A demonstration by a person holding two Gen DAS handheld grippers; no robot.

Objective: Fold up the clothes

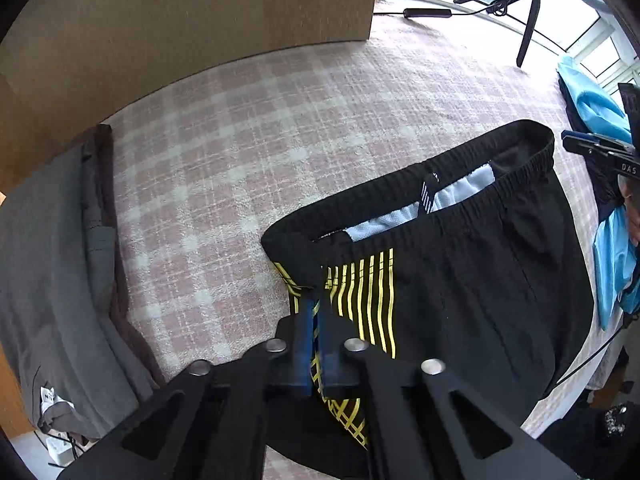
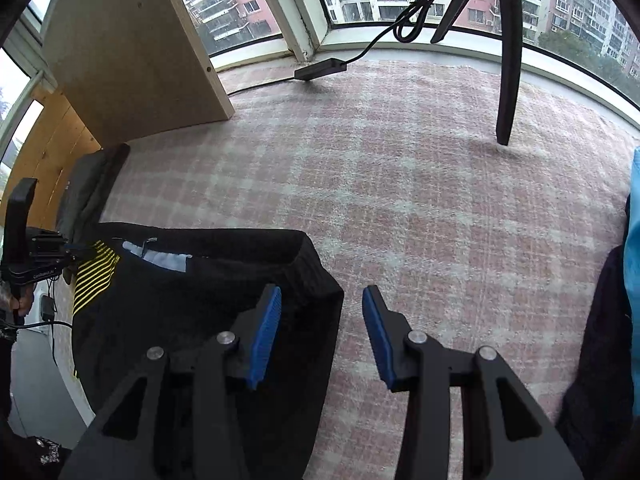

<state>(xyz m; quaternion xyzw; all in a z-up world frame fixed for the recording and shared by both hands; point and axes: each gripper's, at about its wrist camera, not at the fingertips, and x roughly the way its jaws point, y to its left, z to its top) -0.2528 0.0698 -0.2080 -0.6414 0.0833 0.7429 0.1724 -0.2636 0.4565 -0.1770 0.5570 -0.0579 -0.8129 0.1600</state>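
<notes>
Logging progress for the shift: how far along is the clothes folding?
Done: a grey folded garment lies at the cloth's left edge. In hand: the left gripper is shut on the black shorts at the yellow-striped side; the right gripper is open at their other corner. Left: folding the shorts, plus the blue clothes.

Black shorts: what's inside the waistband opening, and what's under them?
Inside the black shorts, a pale blue lining and a striped tag show at the waistband. The plaid blanket lies around them; what is directly beneath is covered. The left gripper pinches the yellow-striped side.
</notes>
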